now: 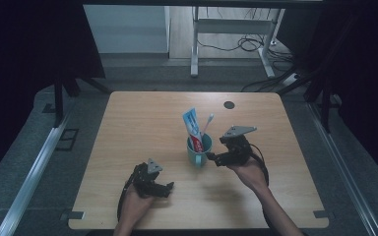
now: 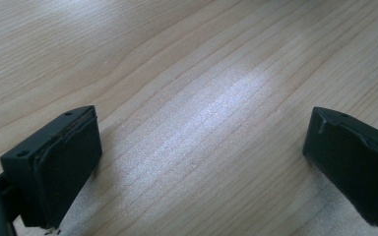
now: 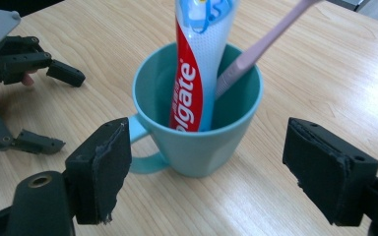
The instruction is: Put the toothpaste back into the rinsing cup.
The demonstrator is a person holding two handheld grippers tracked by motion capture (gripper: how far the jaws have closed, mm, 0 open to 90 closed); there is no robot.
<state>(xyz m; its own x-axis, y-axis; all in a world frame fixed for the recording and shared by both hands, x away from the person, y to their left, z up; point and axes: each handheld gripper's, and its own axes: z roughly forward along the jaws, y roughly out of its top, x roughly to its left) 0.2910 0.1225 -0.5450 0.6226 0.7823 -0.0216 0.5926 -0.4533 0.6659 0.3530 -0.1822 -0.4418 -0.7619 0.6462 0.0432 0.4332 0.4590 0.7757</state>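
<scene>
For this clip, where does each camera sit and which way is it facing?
High view: above the person's side, looking forward and down on the table; both forearms enter from below.
Left gripper view: on the left gripper, facing bare tabletop; open jaws.
Right gripper view: on the right gripper, facing the mug holding toothpaste and toothbrush.
Shared: high and right gripper views show the mug.

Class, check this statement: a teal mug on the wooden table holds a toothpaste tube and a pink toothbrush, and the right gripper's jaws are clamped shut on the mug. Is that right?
One detail is wrong. The right gripper is open: in the right gripper view its jaws stand apart, clear of the mug. The rest holds: the teal mug on the table holds the toothpaste tube and the pink toothbrush.
</scene>
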